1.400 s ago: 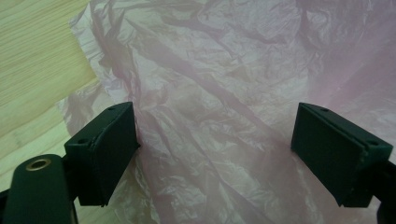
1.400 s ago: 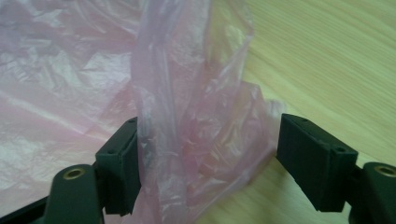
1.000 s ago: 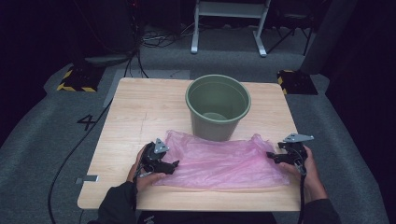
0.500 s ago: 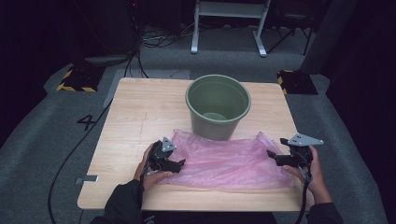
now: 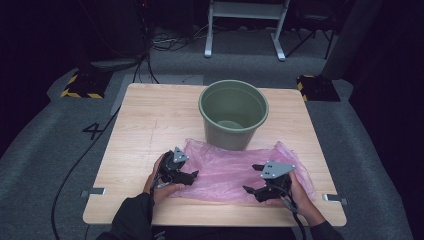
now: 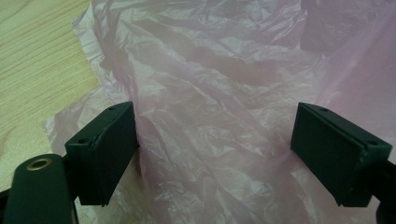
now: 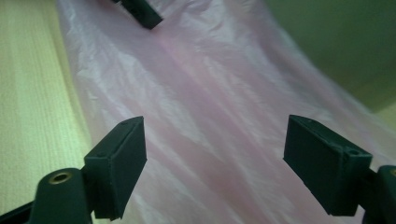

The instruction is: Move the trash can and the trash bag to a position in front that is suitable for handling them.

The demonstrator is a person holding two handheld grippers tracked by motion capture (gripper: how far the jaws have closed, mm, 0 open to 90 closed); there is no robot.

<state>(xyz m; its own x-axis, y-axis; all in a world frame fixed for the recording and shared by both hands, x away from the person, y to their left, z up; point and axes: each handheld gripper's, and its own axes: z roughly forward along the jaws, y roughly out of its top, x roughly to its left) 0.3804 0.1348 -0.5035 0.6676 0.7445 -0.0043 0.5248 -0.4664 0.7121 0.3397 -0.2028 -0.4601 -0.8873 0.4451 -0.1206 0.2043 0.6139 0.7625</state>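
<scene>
Pink bag lies flat on tabletop, lower centre, before green bucket. Left tongs and right tongs gape, nothing gripped. One film layer should be pinched at the edge.

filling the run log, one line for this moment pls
pink bag flat on table | bucket upright behind | left gripper open | right gripper open, over bag

Black tools with grey three-cornered plates; the person wears dark sleeves.
</scene>
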